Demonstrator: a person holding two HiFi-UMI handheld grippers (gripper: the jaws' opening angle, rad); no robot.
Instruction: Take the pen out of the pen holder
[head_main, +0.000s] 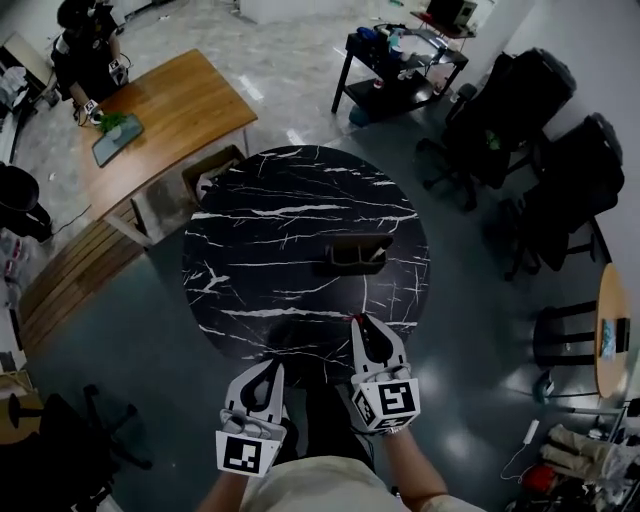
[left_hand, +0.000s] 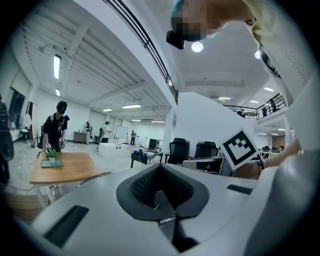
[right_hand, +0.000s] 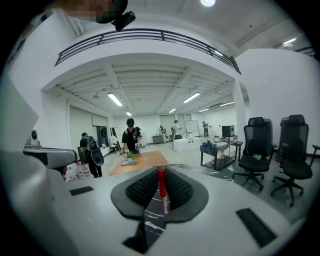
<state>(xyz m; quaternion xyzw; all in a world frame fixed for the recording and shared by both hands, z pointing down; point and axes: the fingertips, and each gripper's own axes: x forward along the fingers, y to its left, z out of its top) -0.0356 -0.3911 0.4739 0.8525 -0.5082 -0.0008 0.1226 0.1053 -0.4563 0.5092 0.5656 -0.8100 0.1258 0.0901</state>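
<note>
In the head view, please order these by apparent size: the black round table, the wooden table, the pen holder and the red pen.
1. black round table
2. wooden table, though it is farther away
3. pen holder
4. red pen, only its tip visible at the right tongs

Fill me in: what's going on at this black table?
A person works with two hand-held grippers at a round black marble table. The right gripper is shut on a red pen and holds it near the table's near edge, clear of the dark pen holder at the table's middle. The left gripper hangs beside it, jaws together with nothing between them.
</note>
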